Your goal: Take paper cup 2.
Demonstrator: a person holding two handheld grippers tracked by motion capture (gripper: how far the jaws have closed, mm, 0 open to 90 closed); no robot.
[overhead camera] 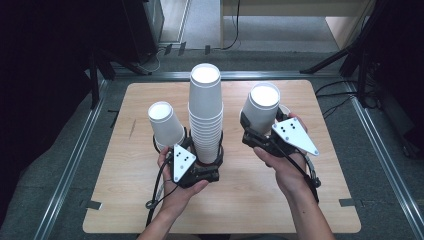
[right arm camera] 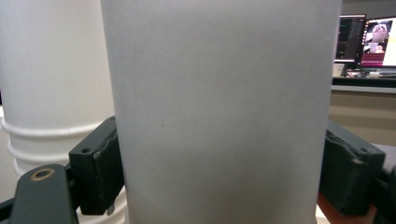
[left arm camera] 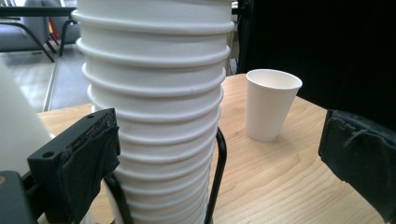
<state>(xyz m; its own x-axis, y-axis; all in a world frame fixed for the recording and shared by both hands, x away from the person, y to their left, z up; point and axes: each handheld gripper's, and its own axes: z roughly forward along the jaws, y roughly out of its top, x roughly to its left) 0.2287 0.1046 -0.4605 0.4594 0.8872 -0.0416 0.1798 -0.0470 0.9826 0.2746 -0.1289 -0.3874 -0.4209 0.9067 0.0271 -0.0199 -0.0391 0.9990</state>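
A tall stack of white paper cups [overhead camera: 205,115] stands mid-table, with a black wire ring [left arm camera: 219,158] round its base. My left gripper [overhead camera: 202,152] is open, its jaws either side of the stack's foot [left arm camera: 159,140]; the left pad [left arm camera: 88,163] is close against it and the right pad [left arm camera: 359,163] is well clear. A single cup [overhead camera: 165,124] stands just left of the stack. My right gripper [overhead camera: 257,135] is shut on another white cup [overhead camera: 261,107], held upright to the right of the stack, with both pads [right arm camera: 100,168] pressing its wall [right arm camera: 224,116].
One more cup [left arm camera: 271,105] stands alone on the wooden table [overhead camera: 250,200] beyond the stack, its rim just showing behind the held cup [overhead camera: 285,108]. Metal rails [overhead camera: 70,165] and tripod legs [overhead camera: 345,55] surround the table. Monitors [right arm camera: 369,42] are far off.
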